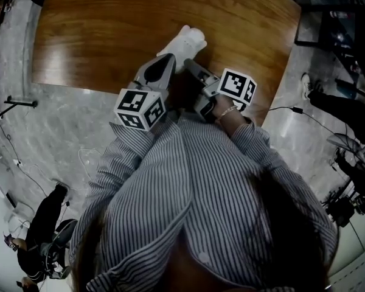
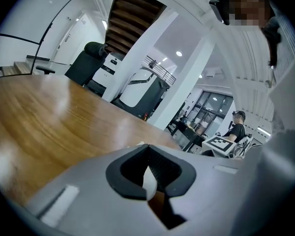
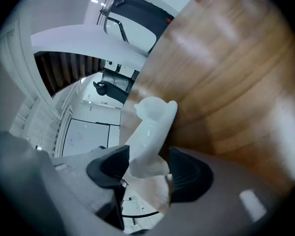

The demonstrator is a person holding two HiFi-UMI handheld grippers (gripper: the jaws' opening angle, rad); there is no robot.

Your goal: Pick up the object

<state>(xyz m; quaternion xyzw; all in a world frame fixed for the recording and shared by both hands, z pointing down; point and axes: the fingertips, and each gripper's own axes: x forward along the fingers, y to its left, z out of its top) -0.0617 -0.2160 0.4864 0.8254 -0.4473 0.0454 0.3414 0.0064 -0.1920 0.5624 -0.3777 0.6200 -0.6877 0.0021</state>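
Note:
A white, long-necked figure (image 1: 187,42) lies on the wooden table (image 1: 109,35) near its front edge. My left gripper (image 1: 168,64) reaches it from the left. In the left gripper view the jaws (image 2: 148,173) are shut, with a sliver of the white figure (image 2: 148,182) pinched between the pads. My right gripper (image 1: 192,69) comes in from the right. In the right gripper view its jaws (image 3: 150,168) stand open around the figure (image 3: 150,129). A gap shows beside the right pad (image 3: 189,173). The figure's head end points out over the table (image 3: 226,82).
The table's front edge (image 1: 79,89) runs just ahead of my striped shirt (image 1: 201,181), with grey marble floor (image 1: 55,132) and cables beyond it. A person (image 1: 39,236) crouches at lower left. Equipment (image 1: 347,35) stands at the right. Another person (image 2: 236,127) sits in the background.

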